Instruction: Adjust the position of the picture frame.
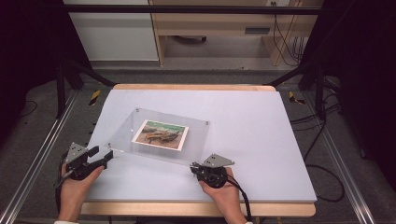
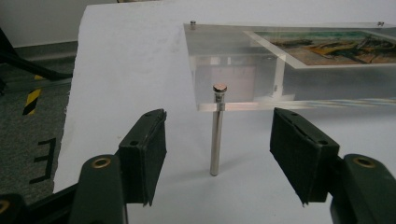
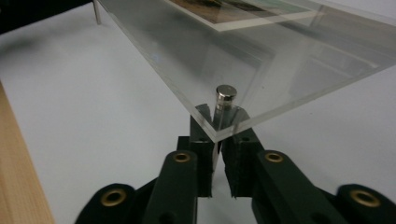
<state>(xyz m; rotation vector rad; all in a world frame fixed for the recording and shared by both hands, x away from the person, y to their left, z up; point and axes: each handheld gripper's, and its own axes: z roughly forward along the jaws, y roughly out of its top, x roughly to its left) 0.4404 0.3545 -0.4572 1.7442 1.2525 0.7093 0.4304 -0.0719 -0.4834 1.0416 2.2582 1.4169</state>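
The counter (image 1: 261,121) carries a clear plastic frame (image 1: 196,140) with a picture (image 1: 160,134) inside, raised on metal legs and lying ahead of both tools. The right tool (image 3: 217,122) is clamped on the corner leg (image 3: 225,100) under the frame's near corner. The left tool (image 2: 218,140) stands with jaws apart, another leg (image 2: 216,130) upright just ahead between them, untouched.

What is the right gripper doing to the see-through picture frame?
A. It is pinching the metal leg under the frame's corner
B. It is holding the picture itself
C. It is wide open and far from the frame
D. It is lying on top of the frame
A: in the right gripper view the right gripper has its jaws closed on the metal leg at the corner of the clear frame.
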